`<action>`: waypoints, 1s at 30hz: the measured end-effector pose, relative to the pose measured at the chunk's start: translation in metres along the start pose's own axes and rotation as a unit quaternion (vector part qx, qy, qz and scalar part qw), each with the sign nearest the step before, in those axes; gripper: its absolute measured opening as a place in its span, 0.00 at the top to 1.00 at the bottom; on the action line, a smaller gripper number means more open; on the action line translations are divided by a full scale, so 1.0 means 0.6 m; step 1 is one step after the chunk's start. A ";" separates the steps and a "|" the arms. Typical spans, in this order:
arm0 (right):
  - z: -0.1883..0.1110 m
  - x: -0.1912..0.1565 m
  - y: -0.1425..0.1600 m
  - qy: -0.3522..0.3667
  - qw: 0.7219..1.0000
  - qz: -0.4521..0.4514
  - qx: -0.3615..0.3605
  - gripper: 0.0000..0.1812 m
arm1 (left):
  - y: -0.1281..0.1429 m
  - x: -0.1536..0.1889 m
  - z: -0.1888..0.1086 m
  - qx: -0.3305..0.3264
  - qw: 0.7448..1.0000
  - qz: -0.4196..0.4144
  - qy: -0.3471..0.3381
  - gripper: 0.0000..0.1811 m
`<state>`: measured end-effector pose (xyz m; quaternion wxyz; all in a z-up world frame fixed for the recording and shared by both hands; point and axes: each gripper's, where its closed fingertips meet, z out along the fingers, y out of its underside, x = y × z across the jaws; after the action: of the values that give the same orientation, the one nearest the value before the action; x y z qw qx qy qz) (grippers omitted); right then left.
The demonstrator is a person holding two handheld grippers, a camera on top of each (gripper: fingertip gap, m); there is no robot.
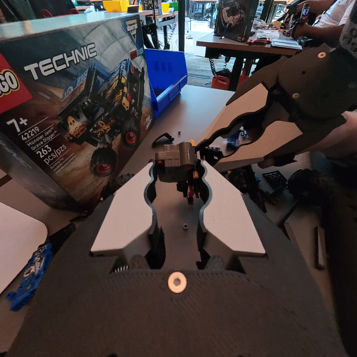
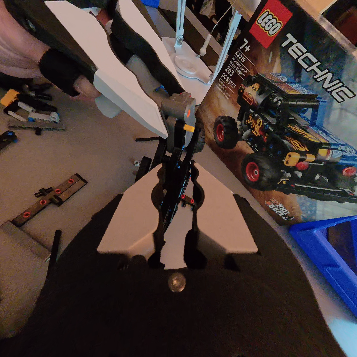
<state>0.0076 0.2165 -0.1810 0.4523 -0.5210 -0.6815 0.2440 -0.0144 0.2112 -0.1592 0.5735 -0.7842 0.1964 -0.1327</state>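
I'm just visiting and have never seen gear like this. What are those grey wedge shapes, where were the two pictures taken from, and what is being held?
No robot here: a person holds a two-fingered tool in each hand, with a camera on each looking along its jaws. The left gripper and right gripper both clamp one small brick assembly, grey block at one end, black frame at the other. Each picture also shows the other tool. On the table are a toy box, a blue bin and loose pieces.

glossy cardboard box (image 1: 77, 96), matt plastic bin (image 1: 166, 81)
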 end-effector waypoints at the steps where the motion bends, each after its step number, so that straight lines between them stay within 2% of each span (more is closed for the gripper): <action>1: 0.002 -0.001 -0.002 -0.003 1.000 0.007 0.003 0.87 | -0.001 -0.002 -0.001 0.000 1.000 0.001 0.000 0.78; 5: -0.010 -0.002 -0.019 -0.040 0.997 0.056 0.042 0.90 | -0.001 0.010 0.000 0.000 1.000 0.008 0.007 0.78; 7: -0.006 0.000 -0.015 -0.036 0.997 0.064 0.031 0.91 | -0.005 0.013 0.004 0.000 1.000 0.018 0.000 0.78; 12: 0.002 -0.005 -0.011 -0.020 0.999 0.031 0.000 0.94 | -0.002 0.013 0.006 -0.015 0.999 0.034 -0.015 0.78; 17: 0.003 0.001 -0.008 0.016 1.000 -0.010 -0.016 0.96 | 0.005 0.008 0.012 -0.024 1.000 0.014 -0.013 0.77; 21: 0.009 -0.009 -0.007 0.008 0.999 -0.029 -0.010 0.96 | 0.014 0.006 0.020 -0.035 0.999 0.016 -0.012 0.75; 24: 0.013 -0.009 -0.006 0.006 1.000 -0.025 -0.011 0.97 | 0.022 0.002 0.020 -0.048 0.999 0.000 -0.011 0.75; 30: 0.013 0.013 0.001 0.030 0.999 0.023 -0.004 0.97 | 0.022 0.004 0.024 -0.051 0.997 0.028 -0.041 0.76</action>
<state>0.0009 0.2251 -0.1823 0.4649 -0.5454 -0.6565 0.2355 -0.0083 0.2187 -0.1759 0.5437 -0.8113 0.2017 -0.0741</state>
